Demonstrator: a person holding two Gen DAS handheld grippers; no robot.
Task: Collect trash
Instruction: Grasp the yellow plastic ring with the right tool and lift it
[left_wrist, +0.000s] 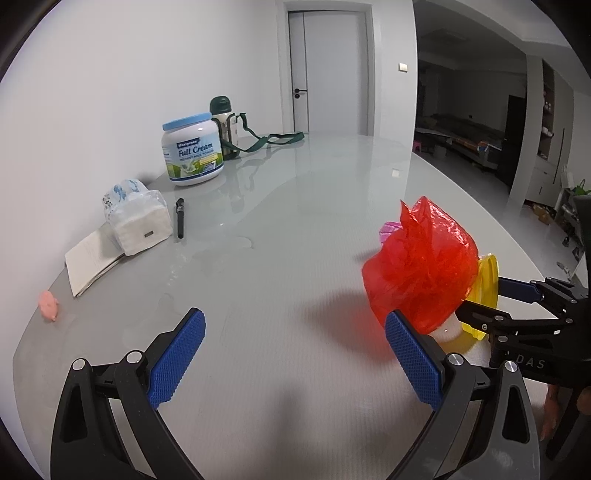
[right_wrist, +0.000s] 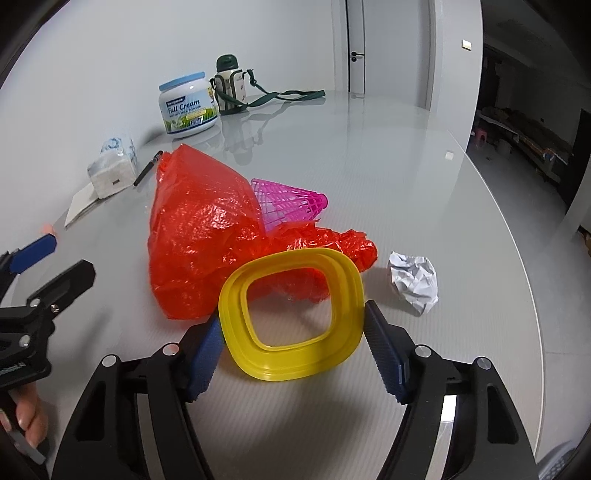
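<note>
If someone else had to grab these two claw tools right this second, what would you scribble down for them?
Right claw: closed on the yellow ring, one pad against each outer edge; the ring looks tilted off the table.
Left claw: open, empty, over bare table left of the pile.
Trash: red plastic bag lies crumpled just behind the ring, a pink shuttlecock tucked at its far side, a crumpled paper ball to the right.
Done: only the ring is gripped. No bin is in view.
Left: bag, shuttlecock and paper ball remain to be collected. The milk powder tub and flask don't look like trash.
</note>
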